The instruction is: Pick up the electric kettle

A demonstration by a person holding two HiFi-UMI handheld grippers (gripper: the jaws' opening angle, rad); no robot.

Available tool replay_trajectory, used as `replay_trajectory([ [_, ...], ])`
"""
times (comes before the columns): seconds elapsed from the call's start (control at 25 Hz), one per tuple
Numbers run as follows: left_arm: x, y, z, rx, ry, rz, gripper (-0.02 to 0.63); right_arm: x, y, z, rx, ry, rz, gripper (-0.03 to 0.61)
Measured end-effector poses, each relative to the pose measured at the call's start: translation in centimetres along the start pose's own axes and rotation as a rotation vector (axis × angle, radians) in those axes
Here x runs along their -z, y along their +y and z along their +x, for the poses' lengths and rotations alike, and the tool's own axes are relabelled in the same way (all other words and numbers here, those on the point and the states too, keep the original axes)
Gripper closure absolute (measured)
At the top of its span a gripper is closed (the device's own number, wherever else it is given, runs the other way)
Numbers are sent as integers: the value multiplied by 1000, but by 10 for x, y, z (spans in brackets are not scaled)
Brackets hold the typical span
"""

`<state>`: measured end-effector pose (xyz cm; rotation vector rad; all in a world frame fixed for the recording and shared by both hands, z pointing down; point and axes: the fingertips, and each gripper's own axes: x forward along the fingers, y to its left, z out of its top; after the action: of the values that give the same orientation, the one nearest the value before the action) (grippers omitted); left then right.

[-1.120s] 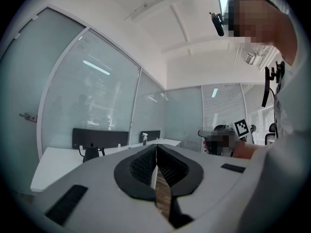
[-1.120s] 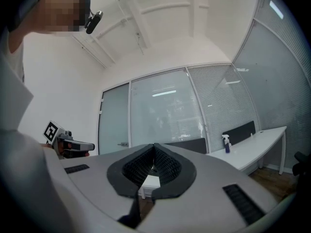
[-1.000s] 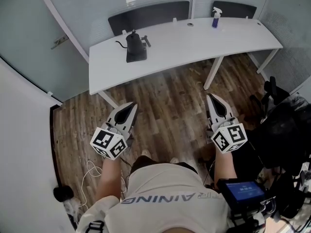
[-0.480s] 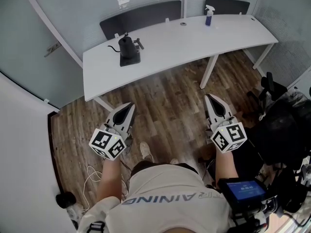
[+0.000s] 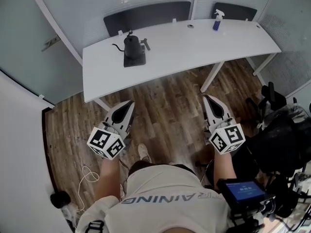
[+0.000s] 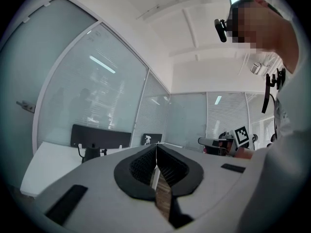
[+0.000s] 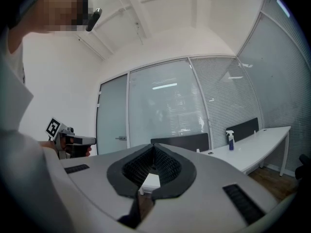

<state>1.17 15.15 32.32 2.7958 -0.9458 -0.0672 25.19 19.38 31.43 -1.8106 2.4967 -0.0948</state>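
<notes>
Electric kettle (image 5: pixel 132 46), black with a thin spout pointing left and its handle to the right, stands upright on its base on the left part of the white desk (image 5: pixel 204 42). Spray bottle (image 5: pixel 216 19) stands at the desk's far edge, toward the right end. Left gripper (image 5: pixel 129 103) and right gripper (image 5: pixel 208 98) hover over the floor, well short of the desk's near edge, jaws pressed together, holding nothing. Good practice: step closer, spread one claw's jaws before arrival, and meet the handle level so the kettle lifts straight off its base.
</notes>
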Motion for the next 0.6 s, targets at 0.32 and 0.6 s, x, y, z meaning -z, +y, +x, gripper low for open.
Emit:
replay_trajectory([
  [0.32, 1, 94, 8, -24, 24, 30, 597, 8, 30, 90, 1, 48, -21, 568],
  [0.6, 2, 168, -1, -9, 59, 80, 597, 5, 77, 166, 0, 48, -68, 568],
])
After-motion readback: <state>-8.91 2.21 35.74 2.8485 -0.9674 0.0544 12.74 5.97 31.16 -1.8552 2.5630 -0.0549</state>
